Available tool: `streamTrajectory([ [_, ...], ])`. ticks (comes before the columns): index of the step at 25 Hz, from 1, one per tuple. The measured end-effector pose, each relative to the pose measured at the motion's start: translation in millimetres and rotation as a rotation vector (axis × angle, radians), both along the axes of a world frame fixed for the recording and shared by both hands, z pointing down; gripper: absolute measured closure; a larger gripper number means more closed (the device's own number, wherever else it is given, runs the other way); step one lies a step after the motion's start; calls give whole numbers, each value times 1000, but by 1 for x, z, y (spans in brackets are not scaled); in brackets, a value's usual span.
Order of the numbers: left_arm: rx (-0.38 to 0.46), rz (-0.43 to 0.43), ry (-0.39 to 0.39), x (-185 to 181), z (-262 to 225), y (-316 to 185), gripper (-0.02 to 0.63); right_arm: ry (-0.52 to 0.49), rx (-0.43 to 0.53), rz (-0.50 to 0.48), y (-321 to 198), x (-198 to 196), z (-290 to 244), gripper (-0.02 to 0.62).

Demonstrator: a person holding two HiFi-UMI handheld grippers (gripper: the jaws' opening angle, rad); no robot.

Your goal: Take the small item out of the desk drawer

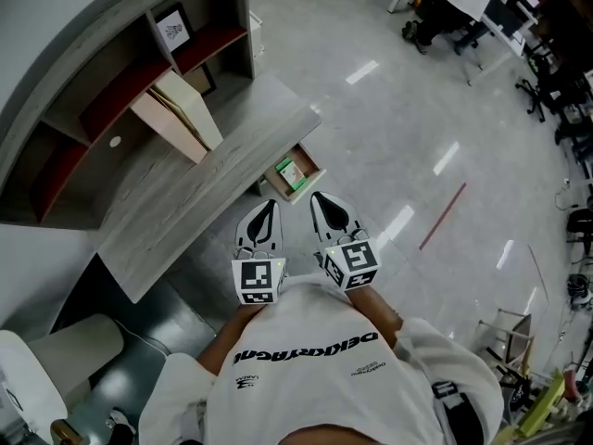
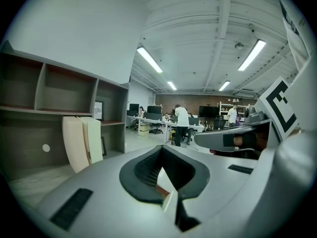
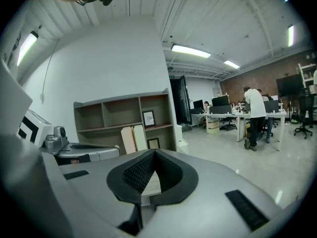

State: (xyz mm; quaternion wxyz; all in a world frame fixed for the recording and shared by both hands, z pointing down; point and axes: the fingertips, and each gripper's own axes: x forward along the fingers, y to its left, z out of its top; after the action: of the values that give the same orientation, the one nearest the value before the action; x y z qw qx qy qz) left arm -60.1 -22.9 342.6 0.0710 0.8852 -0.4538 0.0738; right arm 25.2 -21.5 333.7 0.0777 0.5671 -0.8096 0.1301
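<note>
The left gripper (image 1: 268, 204) has its jaws pressed together, the dark pads meeting at the tip with nothing between them. The right gripper (image 1: 318, 196) is the same — jaws closed on nothing. The two are held side by side, close in front of the person's white shirt (image 1: 306, 360), and both point toward the desk (image 1: 213, 179). Neither touches anything.

Just ahead of the tips, the drawer (image 1: 313, 167) stands pulled out from under the desk's near corner, over the glossy grey floor (image 1: 417, 128). The small item (image 1: 288, 171) — a green and white box — lies inside the drawer, apart from both grippers. The desk top is pale grey wood.

Behind the desk stands a shelf unit (image 1: 102, 109) whose shelves show red surfaces. Two beige boards (image 1: 181, 114) lean against it, and a framed picture (image 1: 172, 30) sits in an upper compartment. Farther across the room, people (image 3: 255, 115) stand at white tables.
</note>
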Motion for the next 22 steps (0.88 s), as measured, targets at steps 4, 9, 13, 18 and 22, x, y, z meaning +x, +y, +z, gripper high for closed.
streamTrajectory([
  [4, -42, 14, 15, -9, 15, -22, 591, 4, -29, 9, -21, -11, 10, 564],
  [9, -79, 16, 19, -11, 33, -36, 591, 2, -64, 16, -35, -14, 23, 565],
  [13, -120, 4, 23, -7, 47, -43, 591, 10, -103, -8, -41, -12, 37, 563],
  [18, -142, -15, -8, -3, 59, -49, 591, 26, -161, -43, -48, -7, 59, 564],
  [22, -196, -47, -10, 1, 85, -51, 591, 51, -207, -72, -57, 2, 91, 565],
])
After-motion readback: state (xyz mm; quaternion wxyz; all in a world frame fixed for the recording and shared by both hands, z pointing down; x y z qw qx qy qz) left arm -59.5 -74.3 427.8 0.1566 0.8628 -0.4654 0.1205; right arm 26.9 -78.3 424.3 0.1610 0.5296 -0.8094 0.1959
